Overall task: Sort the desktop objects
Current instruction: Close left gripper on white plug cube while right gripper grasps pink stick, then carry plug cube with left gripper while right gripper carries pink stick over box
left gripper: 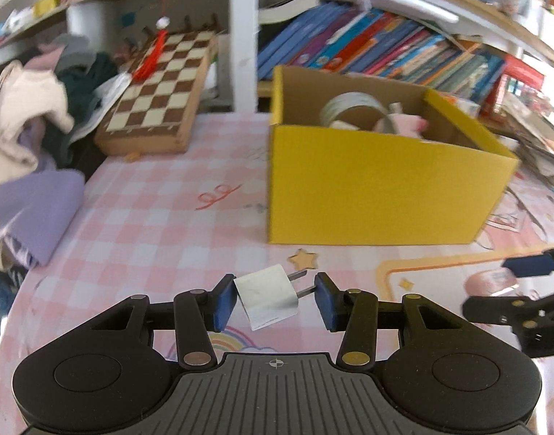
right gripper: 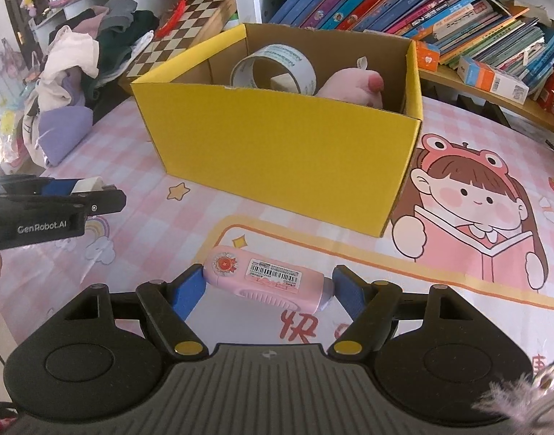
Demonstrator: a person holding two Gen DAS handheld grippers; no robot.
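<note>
A yellow cardboard box point(left gripper: 367, 185) point(right gripper: 277, 152) stands on the pink mat, holding a tape roll point(right gripper: 275, 69) and a pink plush toy point(right gripper: 353, 87). My left gripper point(left gripper: 275, 299) has its blue pads around a white plug charger point(left gripper: 267, 297); the left pad touches its body and the right pad meets the prongs. It also shows in the right wrist view point(right gripper: 90, 183). My right gripper point(right gripper: 266, 290) has both pads against the ends of a pink correction-tape dispenser point(right gripper: 266, 279) in front of the box. The right gripper shows at the left view's right edge point(left gripper: 527, 282).
A chessboard point(left gripper: 161, 90) leans at the back left beside a pile of clothes point(left gripper: 30, 127). Shelves of books point(left gripper: 403, 47) run behind the box. The pink checked mat point(left gripper: 150, 217) has a cartoon girl print point(right gripper: 472, 217) to the right.
</note>
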